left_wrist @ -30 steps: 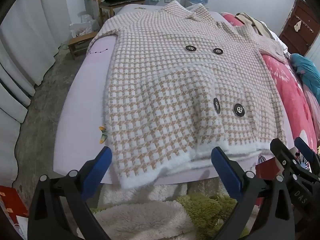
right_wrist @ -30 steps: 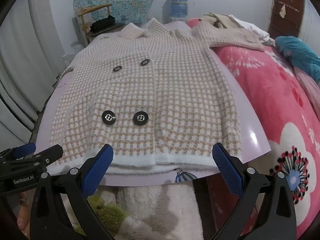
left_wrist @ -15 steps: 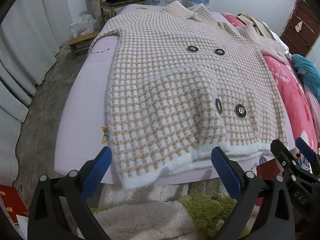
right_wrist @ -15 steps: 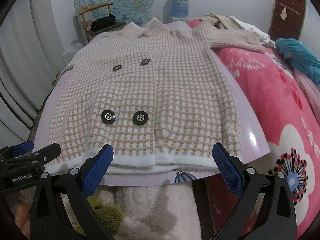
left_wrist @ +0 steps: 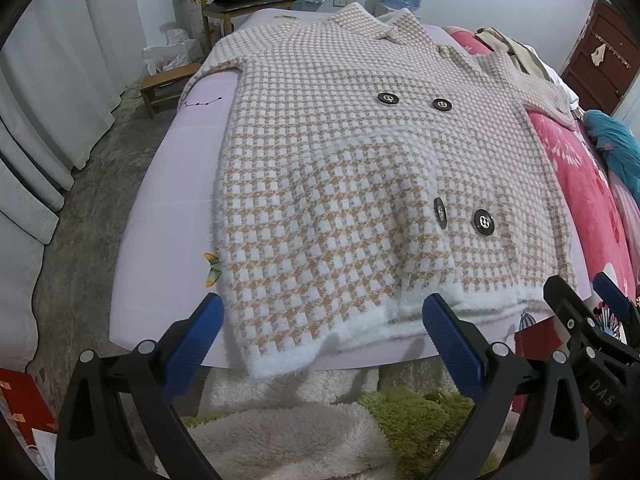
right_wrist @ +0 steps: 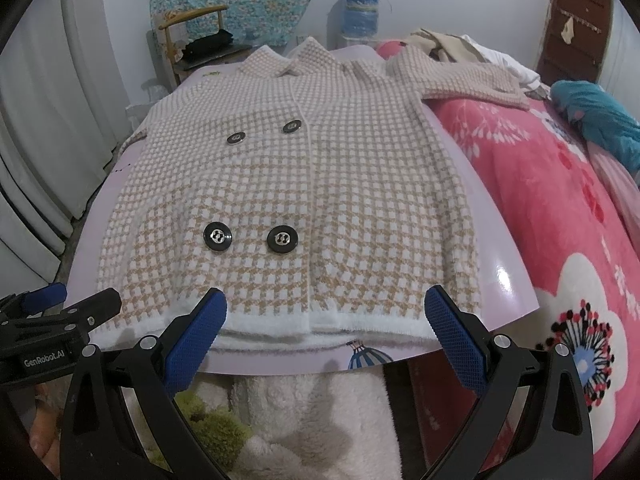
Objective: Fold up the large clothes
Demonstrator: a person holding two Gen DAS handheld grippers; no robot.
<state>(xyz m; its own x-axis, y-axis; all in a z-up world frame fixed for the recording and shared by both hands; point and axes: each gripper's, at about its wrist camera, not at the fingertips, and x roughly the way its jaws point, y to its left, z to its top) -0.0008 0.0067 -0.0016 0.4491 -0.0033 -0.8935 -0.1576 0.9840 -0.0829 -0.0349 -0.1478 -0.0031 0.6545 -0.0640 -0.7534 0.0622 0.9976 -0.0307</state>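
Checked coat (left_wrist: 360, 184) lying flat on bed (left_wrist: 160, 208), hem now nearing at 6 o'clock. Left gripper (left_wrist: 320, 332) and right gripper (right_wrist: 326, 324) both gaping, empty, closing in; folding not yet starting.

dim, even indoor light; sharp centre, fisheye-bent edges, dark corners.

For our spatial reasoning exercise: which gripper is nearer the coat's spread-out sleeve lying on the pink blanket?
Right. The right gripper sits at the hem on the side of the sleeve; the left gripper sits at the hem's opposite corner.
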